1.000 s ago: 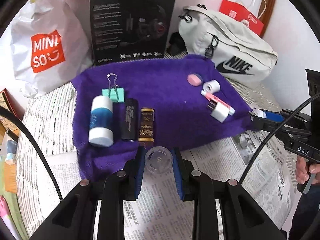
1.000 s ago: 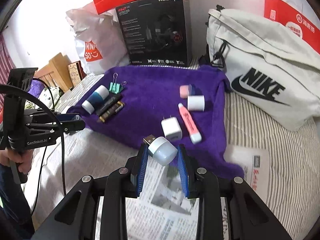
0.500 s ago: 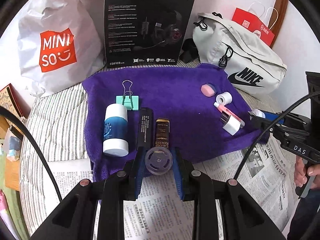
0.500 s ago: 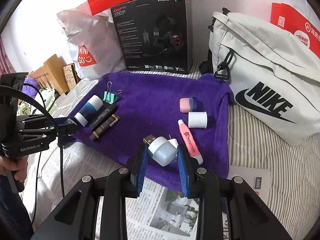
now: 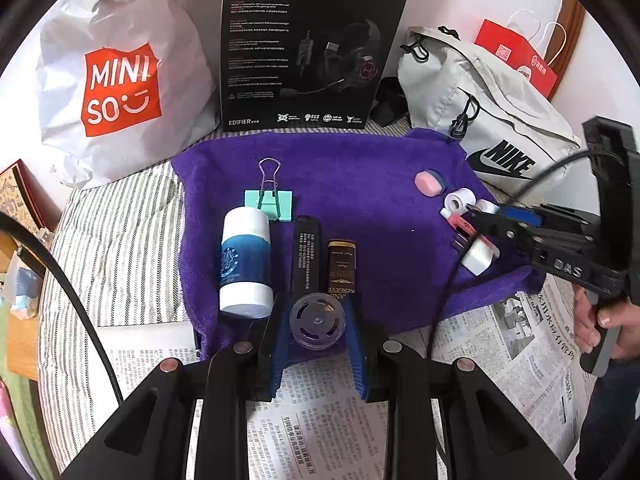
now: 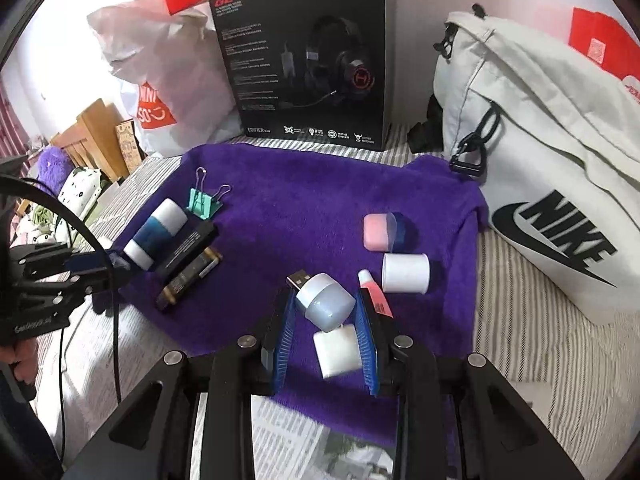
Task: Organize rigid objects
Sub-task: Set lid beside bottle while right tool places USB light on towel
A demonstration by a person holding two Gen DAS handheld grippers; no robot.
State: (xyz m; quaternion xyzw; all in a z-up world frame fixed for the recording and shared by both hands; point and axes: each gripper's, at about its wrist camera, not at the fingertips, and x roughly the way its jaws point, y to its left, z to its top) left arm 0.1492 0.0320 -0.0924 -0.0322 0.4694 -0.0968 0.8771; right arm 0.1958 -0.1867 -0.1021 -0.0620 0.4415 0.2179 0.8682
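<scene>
A purple towel lies on the bed. My left gripper is shut on a clear round lid, held over the towel's near edge, just in front of a gold-black lighter. Beside it lie a black bar, a blue-white bottle and a green binder clip. My right gripper is shut on a white USB night light, above a white charger plug. A pink highlighter, white cap and pink-blue eraser lie nearby.
A black headset box, a Miniso bag and a grey Nike bag stand behind the towel. Newspaper covers the bed in front. The right gripper shows at the towel's right edge in the left wrist view.
Both grippers have moved forward over the towel with their loads. The lid now hangs by the lighter's near end; the night light now hangs above the white plug.
</scene>
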